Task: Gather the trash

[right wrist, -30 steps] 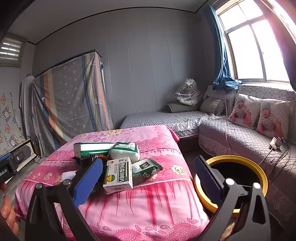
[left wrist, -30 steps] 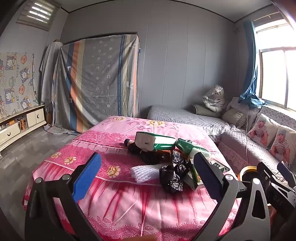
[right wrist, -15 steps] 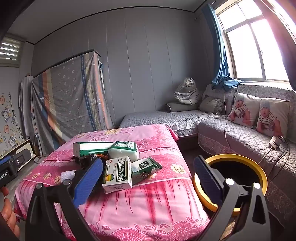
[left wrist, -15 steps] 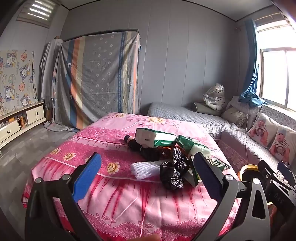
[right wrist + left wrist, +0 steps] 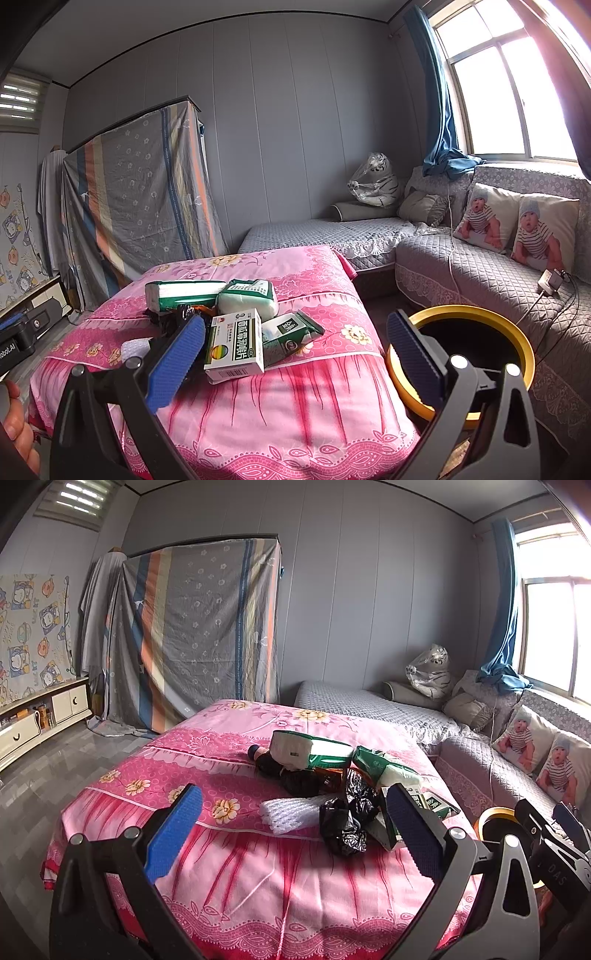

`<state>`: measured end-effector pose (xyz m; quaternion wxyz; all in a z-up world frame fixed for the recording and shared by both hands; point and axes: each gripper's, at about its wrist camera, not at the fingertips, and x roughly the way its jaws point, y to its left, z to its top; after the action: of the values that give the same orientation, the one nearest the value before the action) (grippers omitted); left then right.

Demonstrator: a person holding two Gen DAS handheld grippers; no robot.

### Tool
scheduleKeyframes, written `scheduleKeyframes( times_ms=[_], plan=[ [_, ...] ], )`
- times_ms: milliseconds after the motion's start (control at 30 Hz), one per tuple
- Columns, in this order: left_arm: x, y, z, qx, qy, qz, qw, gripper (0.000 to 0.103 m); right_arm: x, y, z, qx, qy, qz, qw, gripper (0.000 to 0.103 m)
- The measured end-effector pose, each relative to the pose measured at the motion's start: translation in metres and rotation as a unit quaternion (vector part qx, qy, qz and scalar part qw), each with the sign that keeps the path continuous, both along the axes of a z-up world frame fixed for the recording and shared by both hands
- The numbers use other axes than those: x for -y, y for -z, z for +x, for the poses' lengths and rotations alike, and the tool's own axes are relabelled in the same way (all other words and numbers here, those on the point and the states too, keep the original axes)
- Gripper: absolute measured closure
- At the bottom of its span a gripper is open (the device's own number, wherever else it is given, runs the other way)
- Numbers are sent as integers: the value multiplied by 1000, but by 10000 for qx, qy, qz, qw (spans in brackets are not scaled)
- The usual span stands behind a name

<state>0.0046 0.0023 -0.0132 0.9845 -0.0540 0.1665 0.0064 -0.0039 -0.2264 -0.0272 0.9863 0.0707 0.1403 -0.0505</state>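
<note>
Hovering short of trash pile (image 5: 332, 786) on pink bed (image 5: 229, 853) | left claw (image 5: 291, 830) wide, empty | right claw (image 5: 295, 354) wide, empty | medicine box (image 5: 234, 345) nearest; straddle narrow sides, lift clear, carry to yellow-rimmed bin (image 5: 517, 332) beside bed.

The left gripper's body (image 5: 14, 341) reads "obot.AI"; the right gripper's body (image 5: 554, 860) reads "DAS".

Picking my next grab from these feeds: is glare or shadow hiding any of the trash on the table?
Left wrist view: window blown out, trash pile partly shadowed, black bag hard to read. Right wrist view: glare at the upper right only; medicine box sharp and well lit; straight lines bow at the edges.
</note>
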Motion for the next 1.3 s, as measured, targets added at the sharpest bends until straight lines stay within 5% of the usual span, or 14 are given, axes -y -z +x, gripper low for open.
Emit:
scheduleKeyframes(
  times_ms=[1300],
  plan=[
    [0,-1,4,-34,23,-22,10000,8,-1,4,1,-61,0,44,10000,7]
  ],
)
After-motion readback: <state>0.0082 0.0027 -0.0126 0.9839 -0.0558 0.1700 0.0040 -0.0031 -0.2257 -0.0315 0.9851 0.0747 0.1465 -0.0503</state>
